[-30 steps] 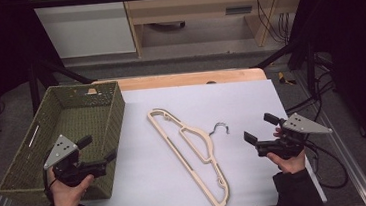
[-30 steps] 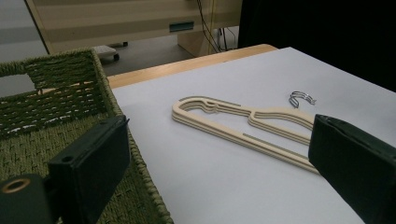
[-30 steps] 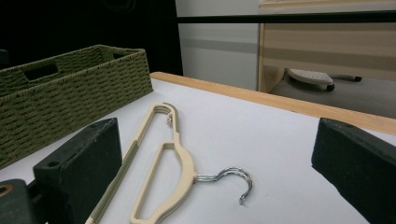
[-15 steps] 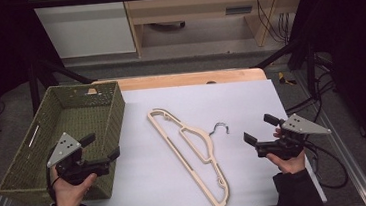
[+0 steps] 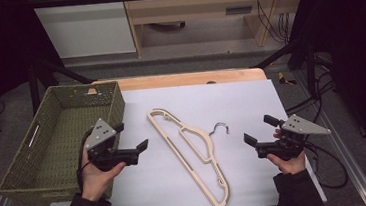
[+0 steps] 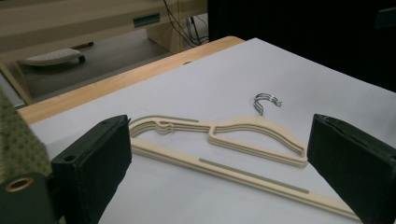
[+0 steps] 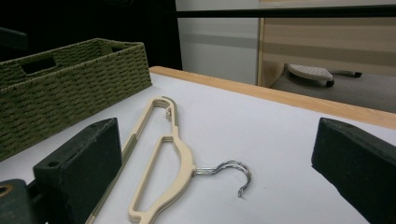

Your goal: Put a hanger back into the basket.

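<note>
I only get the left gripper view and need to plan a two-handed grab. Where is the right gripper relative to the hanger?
Observer: The right gripper hovers at the table's right side, on the hook side of the hanger, without touching it.
Operator: Are its fingers open?
Observer: Yes, in the right gripper view its fingers stand wide apart and hold nothing.
Operator: What is the green thing at my left edge?
Observer: A green woven basket on the table's left, close beside the left gripper.
</note>
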The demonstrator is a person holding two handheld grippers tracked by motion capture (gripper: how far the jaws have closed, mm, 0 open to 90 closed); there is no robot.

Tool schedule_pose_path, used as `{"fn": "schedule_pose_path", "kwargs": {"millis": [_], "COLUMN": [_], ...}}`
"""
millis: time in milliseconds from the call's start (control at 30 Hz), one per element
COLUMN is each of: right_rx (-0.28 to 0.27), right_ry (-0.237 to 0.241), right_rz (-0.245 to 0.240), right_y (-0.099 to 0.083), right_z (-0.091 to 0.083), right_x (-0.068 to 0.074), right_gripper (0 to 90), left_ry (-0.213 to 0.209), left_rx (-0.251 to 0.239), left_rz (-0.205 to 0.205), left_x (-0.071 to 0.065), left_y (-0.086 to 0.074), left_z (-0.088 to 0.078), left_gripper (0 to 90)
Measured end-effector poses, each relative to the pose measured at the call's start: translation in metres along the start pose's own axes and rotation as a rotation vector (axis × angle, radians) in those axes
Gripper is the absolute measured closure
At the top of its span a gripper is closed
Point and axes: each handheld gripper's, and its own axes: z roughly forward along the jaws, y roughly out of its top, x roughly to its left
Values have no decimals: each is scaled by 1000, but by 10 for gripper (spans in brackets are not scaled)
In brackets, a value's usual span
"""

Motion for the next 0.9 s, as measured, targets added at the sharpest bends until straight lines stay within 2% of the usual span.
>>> {"fn": "schedule_pose_path", "kwargs": {"millis": [533, 833, 867, 900], "right_rx": [13, 11, 10, 11], "right_ry": [8, 11, 11, 11], "right_rz": [2, -1, -3, -2], "right_y": [-2, -2, -2, -2], "right_z": [2, 3, 3, 3], "right_x": [3, 3, 3, 3], "right_gripper": [24, 24, 24, 25], "left_ry": [-95, -130, -137, -137], "left_rx": [97, 115, 122, 122], "left_rz": [28, 34, 39, 39], "left_x": [-27, -39, -41, -41], "left_y": [13, 14, 14, 14], "left_z": [86, 123, 131, 131], "left_gripper": [76, 88, 89, 89]}}
